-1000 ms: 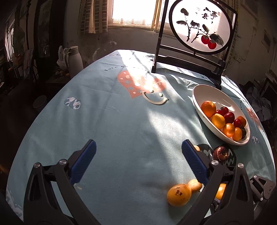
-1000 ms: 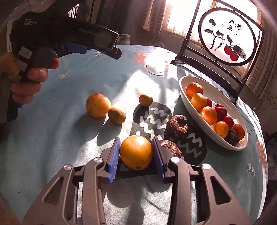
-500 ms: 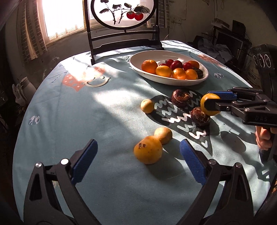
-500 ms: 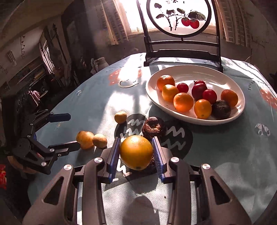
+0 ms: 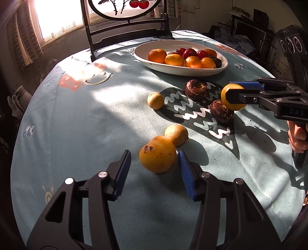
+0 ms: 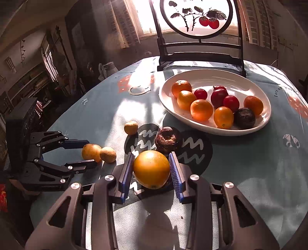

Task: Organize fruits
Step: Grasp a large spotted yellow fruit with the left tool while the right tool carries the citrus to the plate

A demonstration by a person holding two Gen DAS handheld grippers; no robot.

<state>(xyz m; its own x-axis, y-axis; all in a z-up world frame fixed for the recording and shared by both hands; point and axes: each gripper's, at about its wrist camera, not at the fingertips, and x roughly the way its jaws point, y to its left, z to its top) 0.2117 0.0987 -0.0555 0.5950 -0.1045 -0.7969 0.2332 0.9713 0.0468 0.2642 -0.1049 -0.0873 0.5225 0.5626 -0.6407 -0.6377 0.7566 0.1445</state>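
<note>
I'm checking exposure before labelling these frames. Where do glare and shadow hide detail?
Left wrist view: the window is blown out, and sun washes out the tablecloth print. Right wrist view: the backlit window glares, the room at left is murky, and the held orange casts a shadow forward.

Round table (image 5: 77, 134), blue tablecloth (image 6: 250, 173), fruit bowl (image 5: 154, 59)

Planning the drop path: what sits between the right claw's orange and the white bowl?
One dark wrinkled fruit, just beyond the held orange; past it, bare tablecloth to the white bowl. Right wrist view.
</note>
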